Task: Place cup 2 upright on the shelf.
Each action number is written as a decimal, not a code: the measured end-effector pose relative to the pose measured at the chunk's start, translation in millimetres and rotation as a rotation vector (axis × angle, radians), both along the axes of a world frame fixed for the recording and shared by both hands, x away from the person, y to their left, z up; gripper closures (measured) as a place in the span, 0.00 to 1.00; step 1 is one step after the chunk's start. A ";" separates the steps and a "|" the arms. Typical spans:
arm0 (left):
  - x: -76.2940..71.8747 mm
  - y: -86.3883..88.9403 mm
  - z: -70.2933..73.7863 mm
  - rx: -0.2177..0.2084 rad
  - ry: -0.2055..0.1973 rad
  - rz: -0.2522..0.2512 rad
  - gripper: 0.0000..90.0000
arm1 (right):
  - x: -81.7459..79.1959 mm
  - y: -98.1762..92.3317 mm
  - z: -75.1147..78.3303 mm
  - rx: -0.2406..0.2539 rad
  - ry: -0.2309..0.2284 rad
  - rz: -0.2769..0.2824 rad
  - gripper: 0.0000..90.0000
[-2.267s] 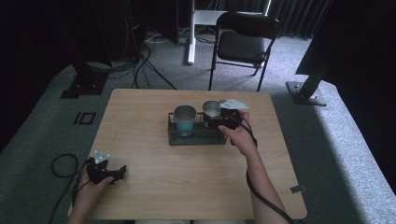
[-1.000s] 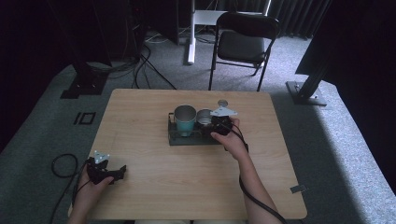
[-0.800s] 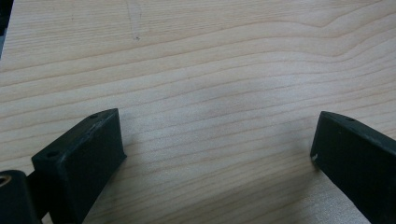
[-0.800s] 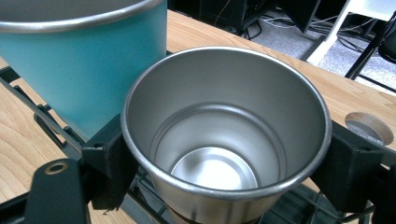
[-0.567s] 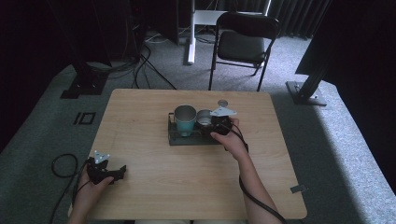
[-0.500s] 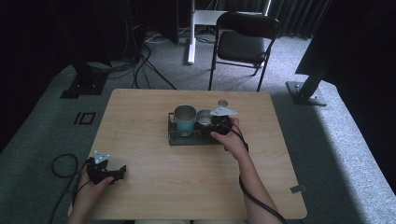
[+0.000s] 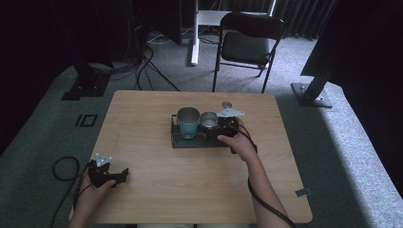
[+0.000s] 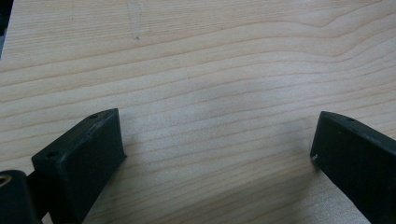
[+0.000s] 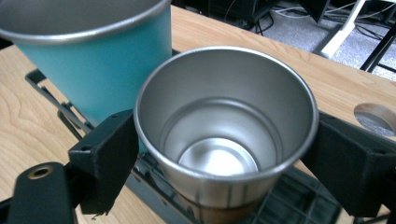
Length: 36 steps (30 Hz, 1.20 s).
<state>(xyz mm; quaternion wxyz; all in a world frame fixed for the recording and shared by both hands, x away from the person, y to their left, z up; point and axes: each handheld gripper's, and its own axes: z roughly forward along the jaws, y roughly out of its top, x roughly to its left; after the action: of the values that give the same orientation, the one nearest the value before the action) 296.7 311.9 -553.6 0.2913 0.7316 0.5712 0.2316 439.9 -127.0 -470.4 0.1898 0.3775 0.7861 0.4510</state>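
A teal cup (image 7: 188, 121) stands upright in a black wire rack (image 7: 178, 141) at the middle of the wooden table. Right beside it is a steel cup (image 7: 208, 119), upright and empty. In the right gripper view my right gripper (image 9: 224, 158) is shut on the steel cup (image 9: 224, 135), one jaw pressed on each side of its wall, with the teal cup (image 9: 93, 60) touching or nearly touching it at the left. The steel cup's base sits low over the rack (image 9: 299, 205). My left gripper (image 7: 124, 174) rests open on the bare wood (image 8: 217, 140) at the table's near left corner.
A round hole (image 7: 226, 105) in the tabletop lies just behind the rack. A folding chair (image 7: 247, 45) stands beyond the far edge. Bare wood (image 7: 190, 190) stretches across the near half of the table. Cables trail off the left side.
My right gripper has carried the steel cup a little left and nearer, up against the teal cup on the rack. In the last second it barely moves. The left gripper stays still.
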 end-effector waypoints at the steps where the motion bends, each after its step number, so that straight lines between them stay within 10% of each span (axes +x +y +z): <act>1: 0.0 0.0 0.0 0.000 0.000 0.000 0.03 | -0.4 -1.3 0.2 -0.005 0.000 0.000 0.14; 36: 0.0 0.0 0.0 0.000 0.000 0.000 0.03 | -28.9 -44.6 9.2 0.065 -0.050 -0.016 0.14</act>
<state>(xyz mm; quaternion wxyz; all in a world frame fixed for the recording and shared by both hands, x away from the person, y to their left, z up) 296.7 311.9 -553.6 0.2914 0.7316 0.5712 0.2316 411.0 -171.5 -461.2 0.2006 0.3783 0.7630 0.4842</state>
